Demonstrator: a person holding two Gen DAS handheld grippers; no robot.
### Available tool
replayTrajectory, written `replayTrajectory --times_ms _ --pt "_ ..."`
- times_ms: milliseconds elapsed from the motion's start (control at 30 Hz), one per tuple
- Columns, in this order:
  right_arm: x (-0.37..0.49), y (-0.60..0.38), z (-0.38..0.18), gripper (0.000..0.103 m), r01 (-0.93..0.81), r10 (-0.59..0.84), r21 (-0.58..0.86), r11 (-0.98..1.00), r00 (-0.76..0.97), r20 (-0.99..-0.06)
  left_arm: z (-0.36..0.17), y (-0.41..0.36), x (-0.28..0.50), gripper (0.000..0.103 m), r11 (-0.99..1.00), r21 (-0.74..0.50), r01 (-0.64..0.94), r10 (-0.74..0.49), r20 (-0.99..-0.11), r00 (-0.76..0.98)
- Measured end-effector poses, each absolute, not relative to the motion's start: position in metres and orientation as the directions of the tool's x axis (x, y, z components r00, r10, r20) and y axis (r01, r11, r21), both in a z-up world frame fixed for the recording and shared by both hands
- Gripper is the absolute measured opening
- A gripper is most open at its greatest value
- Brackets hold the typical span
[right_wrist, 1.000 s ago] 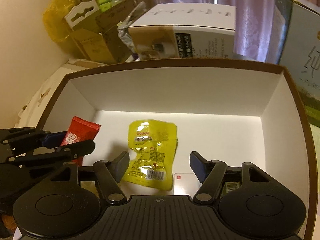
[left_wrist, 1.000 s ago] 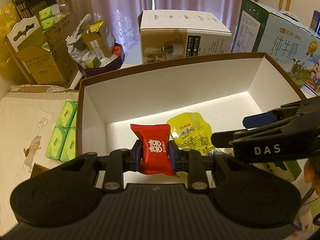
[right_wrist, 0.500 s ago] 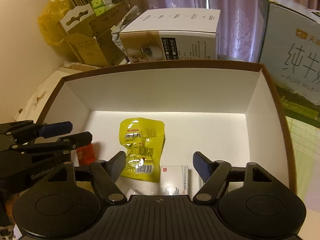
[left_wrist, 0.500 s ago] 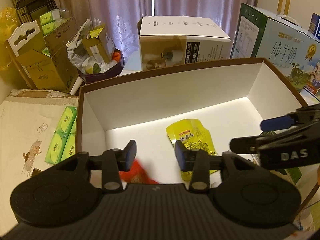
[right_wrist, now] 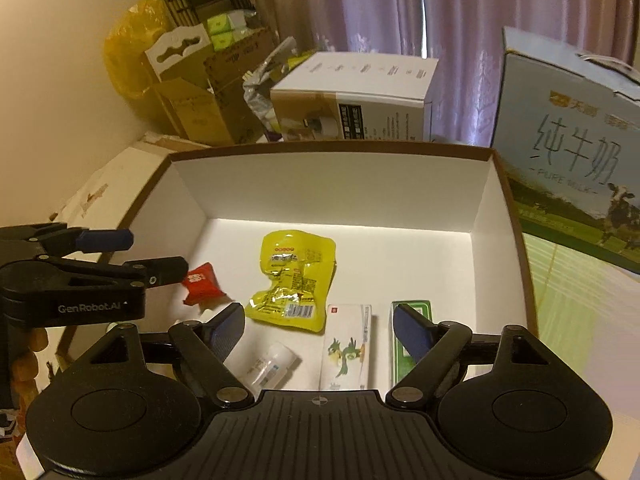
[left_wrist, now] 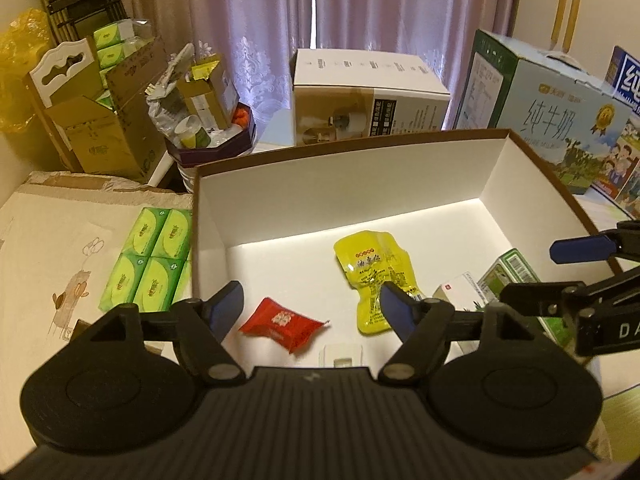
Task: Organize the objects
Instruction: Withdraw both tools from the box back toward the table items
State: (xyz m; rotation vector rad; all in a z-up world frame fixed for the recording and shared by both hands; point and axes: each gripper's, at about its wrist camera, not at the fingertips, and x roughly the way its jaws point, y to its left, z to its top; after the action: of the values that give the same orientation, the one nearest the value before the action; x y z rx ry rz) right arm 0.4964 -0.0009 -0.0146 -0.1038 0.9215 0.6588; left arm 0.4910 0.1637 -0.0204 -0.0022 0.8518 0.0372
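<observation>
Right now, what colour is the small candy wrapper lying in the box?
Red with a white emblem; the candy wrapper shows best in the left wrist view.

Each unit is a matte black handheld gripper. The left gripper (left_wrist: pixel 311 306) has a ribbed top plate flanked by two round housings with recessed discs. Two angled arms pivot on silver screws and end in dark blue fingers (left_wrist: pixel 228 304). The right gripper (right_wrist: pixel 319 324) has the same build: ribbed plate, round housings, silver pivot screws, blue fingers (right_wrist: pixel 408 330). Seen from the side, the left gripper's body carries white "GenRobot.AI" lettering; the right gripper's carries white letters beginning "DA". Fingertips of a hand (right_wrist: pixel 26 354) show beneath the lettered body.
</observation>
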Motion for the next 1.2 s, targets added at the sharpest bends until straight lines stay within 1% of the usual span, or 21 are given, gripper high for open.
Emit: replayTrajectory --times_ms 300,633,900,1200 --pt "0.461 -0.025 0.008 0.079 -0.547 0.522 0.238 0.802 0.449 -0.725 0.008 0.165 0.444 0.073 0.998 0.003 -0.062 0.044 -0.737 0.675" --pt "0.419 -0.053 0.031 0.079 -0.519 0.547 0.280 0.807 0.482 -0.684 0.034 0.152 0.396 0.076 0.999 -0.004 -0.050 0.032 -0.721 0.692" --pt "0.385 -0.074 0.043 0.079 -0.504 0.554 0.295 0.812 0.503 -0.664 0.043 0.138 0.361 0.077 0.999 -0.024 -0.032 0.005 -0.716 0.698" --pt "0.354 -0.094 0.043 0.079 -0.486 0.549 0.305 0.819 0.511 -0.662 0.039 0.118 0.322 0.077 0.999 -0.047 -0.007 -0.030 -0.740 0.672"
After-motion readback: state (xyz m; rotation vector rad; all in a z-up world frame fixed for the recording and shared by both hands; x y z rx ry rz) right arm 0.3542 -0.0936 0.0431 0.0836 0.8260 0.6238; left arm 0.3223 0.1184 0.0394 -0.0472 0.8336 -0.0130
